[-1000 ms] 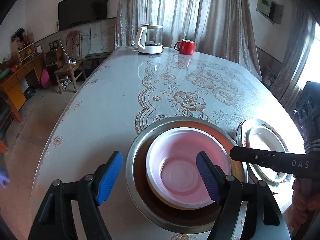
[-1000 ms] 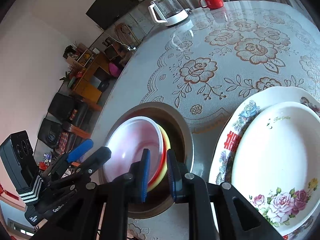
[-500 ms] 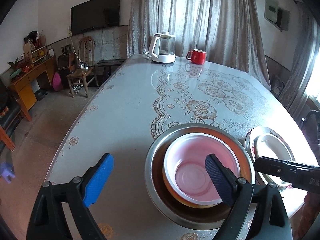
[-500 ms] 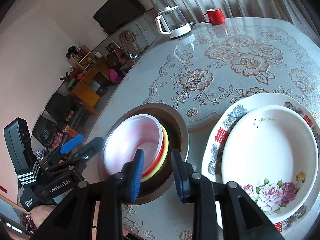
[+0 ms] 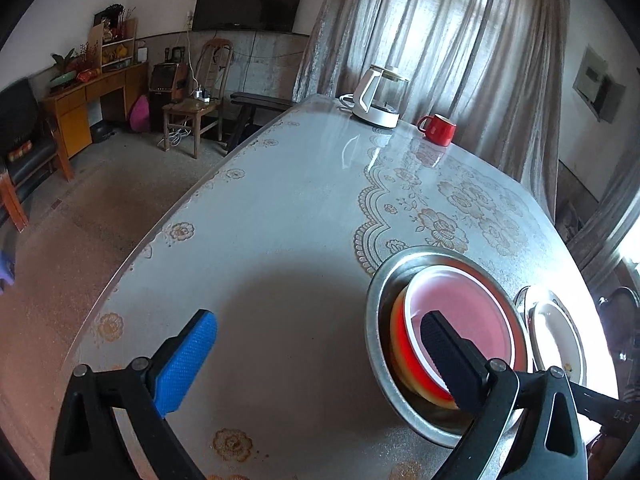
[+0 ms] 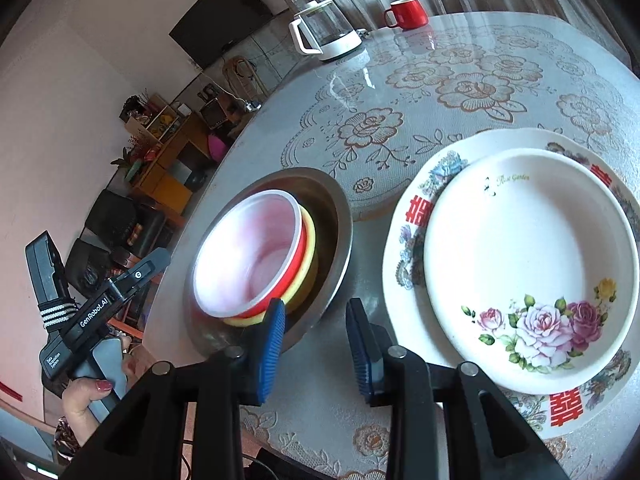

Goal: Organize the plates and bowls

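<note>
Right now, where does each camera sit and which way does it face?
Left wrist: on the left claw, angled down across the table toward the kettle; its claw opening, empty.
Right wrist: on the right claw, angled down over the stacked plates; its claw opening, empty, plus a hand.
Shared: the steel basin of nested bowls.

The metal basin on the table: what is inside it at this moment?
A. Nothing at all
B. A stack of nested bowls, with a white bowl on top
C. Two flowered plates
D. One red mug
B. The metal basin holds a white bowl nested over a red bowl and a yellow bowl; the red mug stands far off, beside the kettle.
</note>
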Action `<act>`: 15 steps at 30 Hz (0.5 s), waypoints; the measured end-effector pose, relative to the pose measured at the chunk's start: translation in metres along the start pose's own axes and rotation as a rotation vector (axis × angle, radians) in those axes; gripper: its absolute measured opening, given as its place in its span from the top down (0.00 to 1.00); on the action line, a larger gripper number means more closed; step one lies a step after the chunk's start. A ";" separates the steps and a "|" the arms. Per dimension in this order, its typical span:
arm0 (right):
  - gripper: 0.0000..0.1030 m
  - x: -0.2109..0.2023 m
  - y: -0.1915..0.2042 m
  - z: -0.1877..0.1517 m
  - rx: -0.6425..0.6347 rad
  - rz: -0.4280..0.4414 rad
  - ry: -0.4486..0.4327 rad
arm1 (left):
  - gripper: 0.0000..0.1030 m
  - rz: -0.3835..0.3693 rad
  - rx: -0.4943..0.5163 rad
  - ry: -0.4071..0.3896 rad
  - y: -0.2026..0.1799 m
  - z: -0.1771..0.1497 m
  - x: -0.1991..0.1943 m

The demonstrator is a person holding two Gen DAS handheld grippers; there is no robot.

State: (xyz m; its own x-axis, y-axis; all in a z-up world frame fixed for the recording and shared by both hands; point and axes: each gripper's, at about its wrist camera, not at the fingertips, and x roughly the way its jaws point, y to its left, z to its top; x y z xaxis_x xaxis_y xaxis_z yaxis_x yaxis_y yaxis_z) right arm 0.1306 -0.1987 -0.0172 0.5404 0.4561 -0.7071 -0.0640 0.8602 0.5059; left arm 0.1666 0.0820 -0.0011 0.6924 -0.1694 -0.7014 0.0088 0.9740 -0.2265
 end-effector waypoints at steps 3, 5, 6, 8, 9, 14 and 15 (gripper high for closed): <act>0.70 0.001 -0.003 -0.004 0.010 0.002 0.007 | 0.01 -0.017 -0.003 0.017 0.002 -0.005 0.002; 0.70 0.003 -0.004 -0.005 0.010 -0.006 0.010 | 0.01 -0.026 0.002 0.025 0.002 -0.008 0.003; 0.69 0.005 -0.004 -0.005 0.012 -0.004 0.011 | 0.01 -0.033 0.006 0.028 0.002 -0.009 0.003; 0.69 0.005 -0.005 -0.004 0.019 -0.001 0.008 | 0.02 -0.033 0.014 0.034 0.002 -0.011 0.004; 0.69 0.004 -0.004 -0.003 0.018 -0.006 0.005 | 0.02 -0.035 0.018 0.037 0.002 -0.011 0.004; 0.69 0.009 0.001 -0.003 0.010 -0.016 0.001 | 0.12 -0.057 0.038 0.064 0.000 -0.013 0.011; 0.69 0.011 0.002 -0.002 0.011 -0.019 -0.001 | 0.15 -0.056 0.047 0.070 -0.002 -0.013 0.012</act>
State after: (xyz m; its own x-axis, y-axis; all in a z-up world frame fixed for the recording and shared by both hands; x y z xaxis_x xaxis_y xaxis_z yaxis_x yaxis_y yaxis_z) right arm 0.1345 -0.1917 -0.0251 0.5420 0.4392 -0.7165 -0.0444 0.8663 0.4975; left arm 0.1659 0.0764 -0.0182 0.6378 -0.2323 -0.7343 0.0807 0.9684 -0.2362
